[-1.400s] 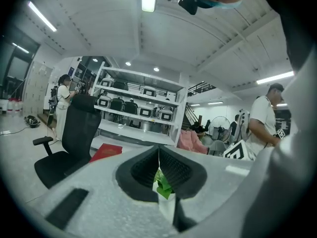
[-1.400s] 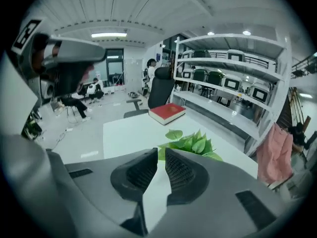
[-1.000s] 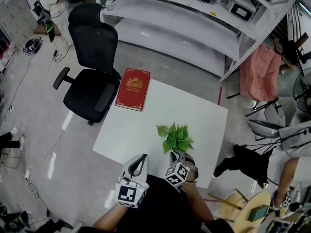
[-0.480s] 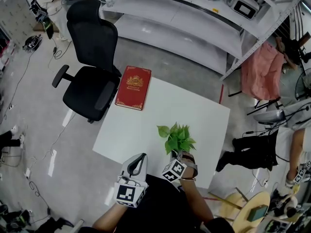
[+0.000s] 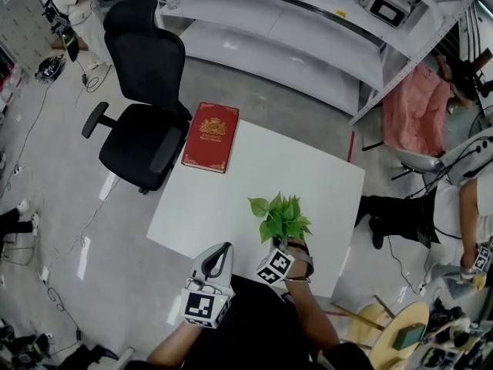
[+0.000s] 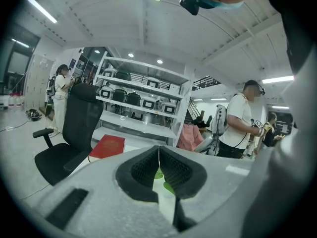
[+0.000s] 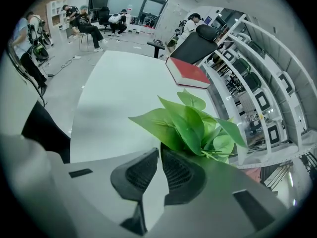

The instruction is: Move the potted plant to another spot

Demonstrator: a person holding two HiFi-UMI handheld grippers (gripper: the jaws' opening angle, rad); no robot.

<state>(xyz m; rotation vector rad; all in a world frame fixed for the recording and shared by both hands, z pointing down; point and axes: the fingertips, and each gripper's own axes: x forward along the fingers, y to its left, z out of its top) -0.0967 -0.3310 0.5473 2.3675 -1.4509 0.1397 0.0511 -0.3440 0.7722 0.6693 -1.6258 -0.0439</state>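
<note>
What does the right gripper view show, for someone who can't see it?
The right gripper pinches its fingers together at the base of a leafy green potted plant over a white table. A red book lies further along the table, near a black chair.

We see the bench [image 5: 231,199] as smooth white board, matt with a faint sheen. The book [image 5: 210,137] has a red, slightly glossy cover with gilt stamping. Leaves of the potted plant [image 7: 190,125] look waxy and smooth. The left gripper [image 6: 158,155] and right gripper [image 7: 159,153] have matt grey plastic shells and black ribbed pads [image 7: 141,172]. The chair [image 5: 146,75] is black cloth, the shelving [image 5: 308,37] white painted metal
</note>
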